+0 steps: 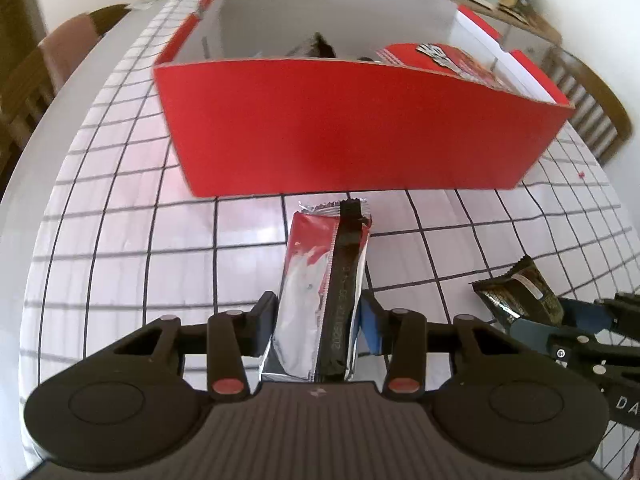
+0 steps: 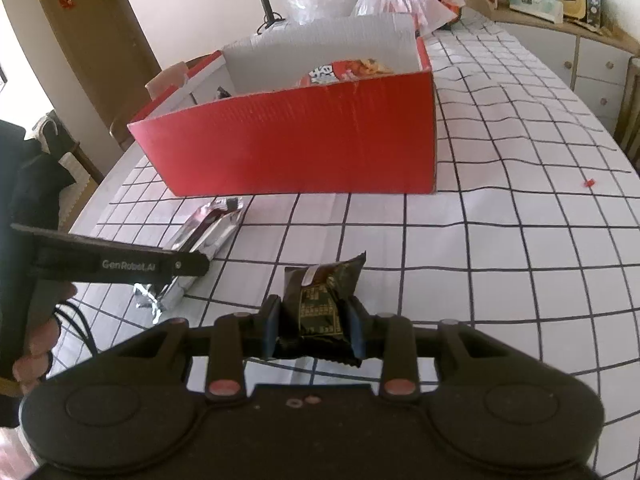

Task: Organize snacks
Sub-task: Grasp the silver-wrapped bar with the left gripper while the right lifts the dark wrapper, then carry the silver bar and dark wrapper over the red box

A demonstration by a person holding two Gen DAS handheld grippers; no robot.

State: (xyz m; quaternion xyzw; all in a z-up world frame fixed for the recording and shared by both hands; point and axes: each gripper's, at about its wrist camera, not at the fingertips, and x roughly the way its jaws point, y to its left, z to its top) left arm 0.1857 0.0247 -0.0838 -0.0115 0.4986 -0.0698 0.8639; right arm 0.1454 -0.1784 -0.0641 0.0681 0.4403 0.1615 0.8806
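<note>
A table (image 2: 520, 216) covered with a white cloth crossed by a black grid fills the room's foreground. Wooden chairs (image 1: 24, 92) stand at its edges. Behind it are plain cream walls (image 2: 192, 4) and a brown wooden door (image 2: 80, 28) (shut, on the left). A pale sideboard (image 2: 592, 64) with drawer knobs runs along the right, its top cluttered. Soft daylight brightens the cloth.

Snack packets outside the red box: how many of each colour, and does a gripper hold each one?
Silver-and-red bar: 1, clamped in the left gripper.
Dark brown packet: 1, clamped in the right gripper.
Total: 2, both in front of the red box on the checked tablecloth.
</note>
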